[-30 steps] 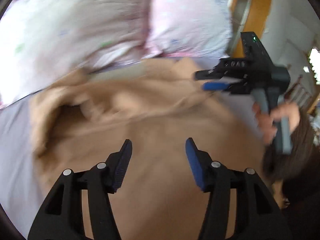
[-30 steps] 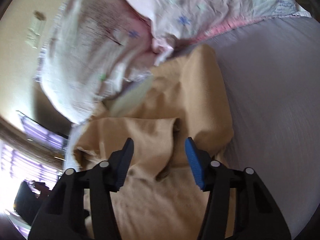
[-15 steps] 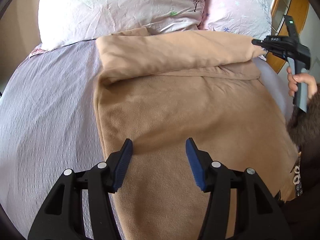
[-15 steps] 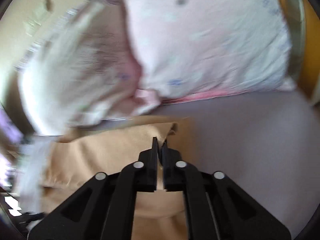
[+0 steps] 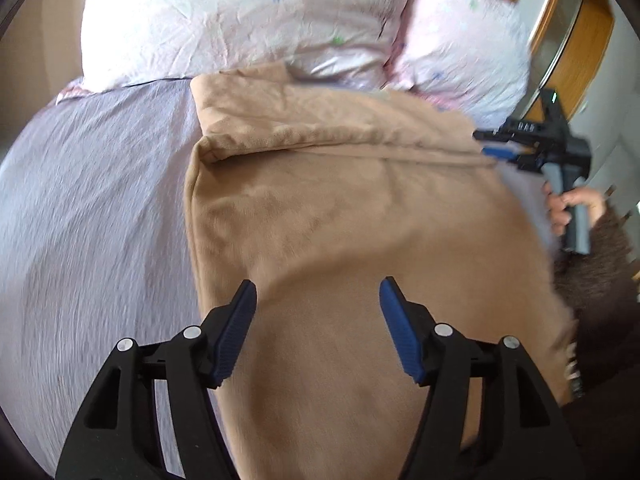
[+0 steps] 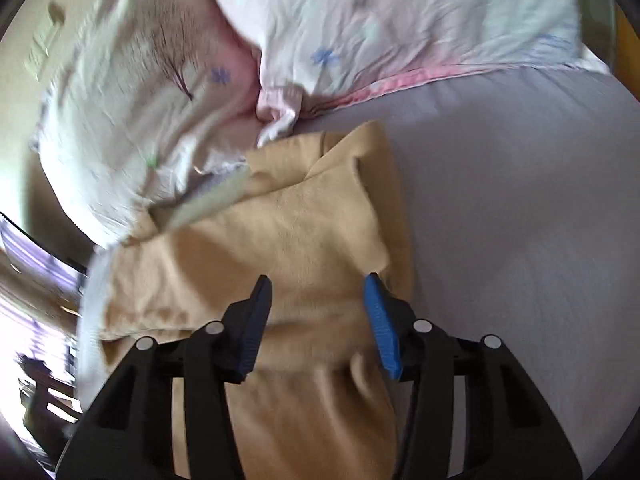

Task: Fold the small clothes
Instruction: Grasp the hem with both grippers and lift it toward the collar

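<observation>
A tan fleece garment (image 5: 340, 220) lies spread on the lilac bed sheet (image 5: 92, 208), its far edge folded back toward me in a band below the pillows. My left gripper (image 5: 318, 300) is open and empty, hovering over the garment's near part. My right gripper (image 6: 318, 296) is open and empty above the folded far corner of the garment (image 6: 288, 240). The right gripper also shows in the left wrist view (image 5: 496, 144), at the garment's far right corner, held by a hand.
Two pale pink flowered pillows (image 5: 248, 20) lie against the head of the bed, touching the garment's far edge. A wooden door frame (image 5: 592, 40) stands at the right. Bare sheet (image 6: 520, 220) lies right of the garment.
My right gripper, shut on the garment's far corner half a second ago, has opened and let it go. The folded band now lies flat. My left gripper stayed open.
</observation>
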### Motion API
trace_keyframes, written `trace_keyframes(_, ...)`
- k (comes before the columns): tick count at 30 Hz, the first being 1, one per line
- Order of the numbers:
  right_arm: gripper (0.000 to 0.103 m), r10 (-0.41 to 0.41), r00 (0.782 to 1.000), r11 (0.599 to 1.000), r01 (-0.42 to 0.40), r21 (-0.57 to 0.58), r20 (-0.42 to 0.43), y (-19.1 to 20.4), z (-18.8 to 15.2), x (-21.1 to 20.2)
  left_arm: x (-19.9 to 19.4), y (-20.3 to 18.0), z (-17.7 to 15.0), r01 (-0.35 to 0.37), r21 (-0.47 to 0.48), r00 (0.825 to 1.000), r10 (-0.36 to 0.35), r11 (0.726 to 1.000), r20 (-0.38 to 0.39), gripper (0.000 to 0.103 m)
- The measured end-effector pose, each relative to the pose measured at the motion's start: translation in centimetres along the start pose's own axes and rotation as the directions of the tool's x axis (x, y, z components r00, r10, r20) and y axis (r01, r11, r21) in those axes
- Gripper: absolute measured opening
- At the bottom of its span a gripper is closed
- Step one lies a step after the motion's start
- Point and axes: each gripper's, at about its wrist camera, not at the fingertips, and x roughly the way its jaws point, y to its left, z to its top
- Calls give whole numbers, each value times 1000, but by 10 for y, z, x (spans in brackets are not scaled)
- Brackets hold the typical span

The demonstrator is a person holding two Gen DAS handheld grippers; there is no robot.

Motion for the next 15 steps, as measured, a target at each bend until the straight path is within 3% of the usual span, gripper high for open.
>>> trace_keyframes(2, 67, 69, 996, 997, -68, -29, 55, 6, -15, -33, -24, 7, -13, 52, -10, 998, -52, 999, 40, 72)
trace_keyframes(3, 73, 116, 991, 992, -111, -59, 74, 5, -28, -49, -36, 11, -22, 85, -16, 995, -84, 996, 58, 84)
trace_keyframes(5, 80, 232, 971, 963, -221, -152, 56, 0, -65, -84, -61, 20, -43, 167, -31, 981, -163, 985, 109, 94)
trace_keyframes(8, 86, 336, 942, 911, -330, -248, -21, -5, -121, -112, -87, 33, -78, 295, -47, 947, -285, 954, 148, 95)
trace_keyframes(11, 87, 352, 931, 894, -365, -261, -98, -31, -184, -128, -95, 43, -117, 330, -81, 938, -318, 940, 134, 95)
trace_keyframes(15, 87, 294, 946, 946, -308, -97, -137, -87, -232, -131, -75, 50, -152, 270, -163, 963, -264, 949, 61, 94)
